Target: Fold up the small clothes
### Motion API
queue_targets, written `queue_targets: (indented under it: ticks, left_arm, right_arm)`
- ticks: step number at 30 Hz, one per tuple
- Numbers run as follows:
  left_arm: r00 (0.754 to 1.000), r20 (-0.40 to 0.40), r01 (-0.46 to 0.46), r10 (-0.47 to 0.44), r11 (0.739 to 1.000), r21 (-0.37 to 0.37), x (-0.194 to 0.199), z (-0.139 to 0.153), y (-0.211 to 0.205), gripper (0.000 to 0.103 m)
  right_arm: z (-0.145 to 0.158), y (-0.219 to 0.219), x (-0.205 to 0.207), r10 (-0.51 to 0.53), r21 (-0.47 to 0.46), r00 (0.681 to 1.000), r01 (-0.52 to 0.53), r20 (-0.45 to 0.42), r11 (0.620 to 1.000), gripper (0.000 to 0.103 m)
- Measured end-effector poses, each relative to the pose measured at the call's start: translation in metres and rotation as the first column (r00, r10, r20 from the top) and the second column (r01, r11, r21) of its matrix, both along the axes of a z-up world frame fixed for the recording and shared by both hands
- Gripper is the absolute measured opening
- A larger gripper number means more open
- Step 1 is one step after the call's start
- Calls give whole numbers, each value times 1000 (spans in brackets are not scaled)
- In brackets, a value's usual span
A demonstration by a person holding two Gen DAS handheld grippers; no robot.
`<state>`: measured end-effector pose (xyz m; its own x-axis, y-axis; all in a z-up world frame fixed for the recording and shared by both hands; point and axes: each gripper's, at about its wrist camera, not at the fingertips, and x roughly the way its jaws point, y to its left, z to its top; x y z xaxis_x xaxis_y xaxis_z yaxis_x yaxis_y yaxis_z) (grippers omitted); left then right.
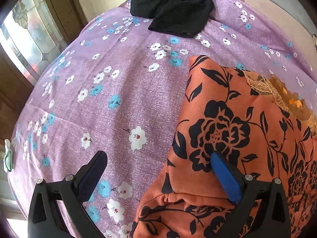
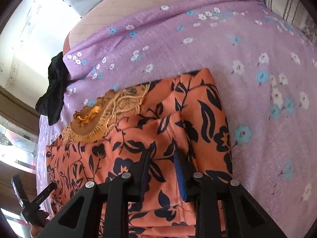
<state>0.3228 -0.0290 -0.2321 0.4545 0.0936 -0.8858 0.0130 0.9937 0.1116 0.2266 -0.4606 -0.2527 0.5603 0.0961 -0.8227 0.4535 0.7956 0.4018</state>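
Note:
An orange garment with black flowers and a gold lace neckline lies partly folded on a purple floral bedsheet. My left gripper is open at the garment's left edge, with its blue pad resting on the cloth and its other finger over the sheet. In the right wrist view the garment fills the lower middle. My right gripper has its fingers close together, pinching a raised fold of the orange cloth. A black garment lies crumpled at the far edge of the bed.
The black garment also shows at the left in the right wrist view. A striped pillow lies at the far right. A window with patterned glass and a wooden frame stand left of the bed. The left gripper's body shows at lower left.

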Motion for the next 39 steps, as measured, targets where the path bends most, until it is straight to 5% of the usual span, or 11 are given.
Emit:
queue_targets:
  ticks: [3,6,8,11,17,24,28,32,39]
  left_arm:
    - [1000,11,25,-25,999,21,-4,4,-8,103]
    - [999,11,44,-44,999,22,-12,4,-14,103]
    - [999,13,47,-47,999,25,-14,6,-16,103]
    - [1000,12,24,-24,999,22,-16,8,-9,103]
    - [997,-53,-53,51,997,-46,-9,2,20,103]
    - [991,-102,-99,90,991,-92,2,-1,36,103]
    - [989,-115,-103,91,989,-105,-3,-1,35,103]
    - [987,-134,-109,93,987,-119,-2,-5,39,103]
    - [983,-164,-110,85,982,-154,0,-7,47,103]
  right_arm:
    - [18,16,3,31,-24,996,-29,84,999,31]
    - [17,32,13,82,-26,994,-80,75,996,39]
    - [9,40,20,85,-62,996,-82,34,995,60]
    - [-11,40,28,60,-113,998,-62,-22,992,60]
    - [-4,39,27,32,-132,998,-24,57,991,61]
    - [30,116,36,266,-60,936,-260,230,964,60]
    - [27,170,68,369,-41,908,-368,198,929,38]
    - [12,211,107,394,24,906,-402,155,915,38]
    - [-4,251,158,392,-18,918,-392,51,920,39]
